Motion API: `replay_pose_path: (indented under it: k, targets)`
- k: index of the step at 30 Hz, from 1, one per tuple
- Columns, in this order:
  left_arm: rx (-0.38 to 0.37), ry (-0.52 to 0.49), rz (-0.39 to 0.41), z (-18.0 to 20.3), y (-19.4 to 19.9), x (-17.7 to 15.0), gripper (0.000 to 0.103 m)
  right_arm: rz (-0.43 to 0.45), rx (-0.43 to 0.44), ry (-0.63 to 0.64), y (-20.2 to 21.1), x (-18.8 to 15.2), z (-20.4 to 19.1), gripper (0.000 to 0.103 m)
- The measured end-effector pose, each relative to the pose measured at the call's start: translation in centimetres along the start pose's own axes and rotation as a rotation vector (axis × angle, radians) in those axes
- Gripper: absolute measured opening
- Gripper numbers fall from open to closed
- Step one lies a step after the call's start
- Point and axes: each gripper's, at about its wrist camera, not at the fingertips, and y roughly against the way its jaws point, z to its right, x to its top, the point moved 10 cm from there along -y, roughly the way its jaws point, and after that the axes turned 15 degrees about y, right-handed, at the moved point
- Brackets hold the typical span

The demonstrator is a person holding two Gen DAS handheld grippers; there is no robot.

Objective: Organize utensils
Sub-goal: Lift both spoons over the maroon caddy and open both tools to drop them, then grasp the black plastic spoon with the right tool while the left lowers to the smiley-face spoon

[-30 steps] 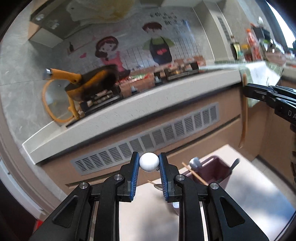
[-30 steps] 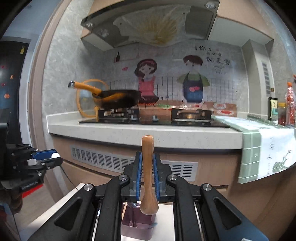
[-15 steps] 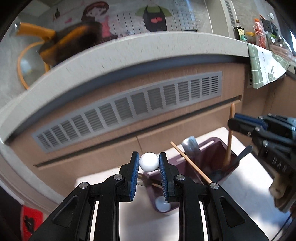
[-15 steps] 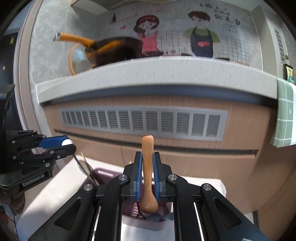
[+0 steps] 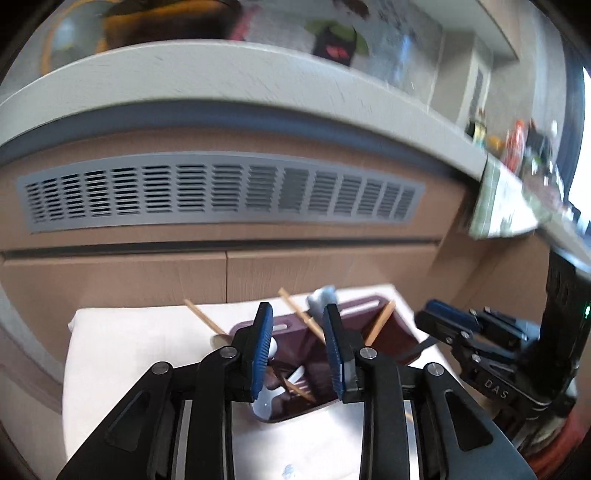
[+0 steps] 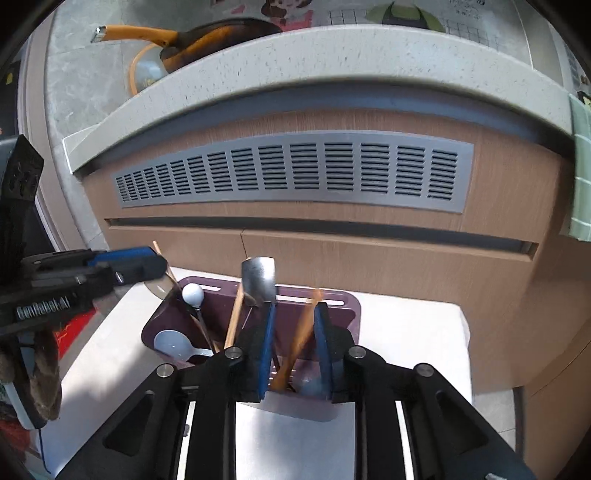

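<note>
A maroon utensil holder [image 6: 343, 302] [image 5: 397, 332] stands on a white table and holds several utensils. My left gripper [image 5: 298, 325] is open just above it; a white ball-ended utensil [image 6: 192, 294] [image 5: 272, 346] stands in the holder's left part, free of the fingers. My right gripper [image 6: 292, 325] is open over the holder's right part; a wooden-handled utensil [image 6: 297, 343] leans inside between its fingers. Wooden chopsticks [image 6: 233, 321], a metal spatula [image 6: 258, 278] and a white spoon [image 6: 171, 343] also sit in the holder.
The white table [image 6: 406, 332] stands in front of a wooden cabinet with a grey vent grille [image 6: 295, 173] under a pale counter edge [image 6: 295, 62]. A wok with an orange handle [image 6: 207, 31] sits on the counter. The left gripper [image 6: 92, 273] appears at left in the right wrist view.
Both grippers have come down to the holder and opened. The ball-ended utensil and the wooden-handled utensil have left the fingers and now stand in the holder.
</note>
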Motion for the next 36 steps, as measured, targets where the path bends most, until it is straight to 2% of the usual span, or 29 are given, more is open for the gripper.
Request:
replay_pose_path:
  k: [5,10,13,15,18,22,25,30,36]
  targets:
    - [0.021,0.049,0.046,-2.0,3.0,-1.8,0.034,0.073,-0.039,0.013,4.1,-0.4,0.5,0.020]
    - [0.045,0.064,0.026,-3.9,5.4,-7.2,0.034,0.085,0.025,0.028,7.8,-3.1,-0.5,0.021]
    - [0.085,0.033,-0.015,-4.7,5.7,-11.1,0.034,0.013,0.100,0.090,8.3,-6.5,-2.8,0.021]
    - [0.103,0.015,-0.079,-5.2,5.5,-14.2,0.034,-0.051,0.163,0.114,8.3,-9.5,-4.2,0.021]
    - [0.123,0.010,-0.144,-5.8,5.3,-17.6,0.034,-0.179,0.298,0.145,7.3,-15.1,-8.0,0.021]
    - [0.142,0.042,-0.165,-6.8,5.7,-19.5,0.034,-0.287,0.329,0.263,6.2,-19.3,-11.9,0.021]
    - [0.172,0.058,-0.169,-7.7,5.9,-19.9,0.034,-0.295,0.381,0.291,5.8,-19.4,-13.8,0.021]
    - [0.187,0.065,-0.179,-8.3,5.9,-20.3,0.034,-0.300,0.354,0.339,4.7,-19.0,-14.9,0.021]
    - [0.169,0.043,-0.217,-7.4,5.1,-21.5,0.034,-0.285,0.318,0.374,4.5,-19.0,-15.0,0.022]
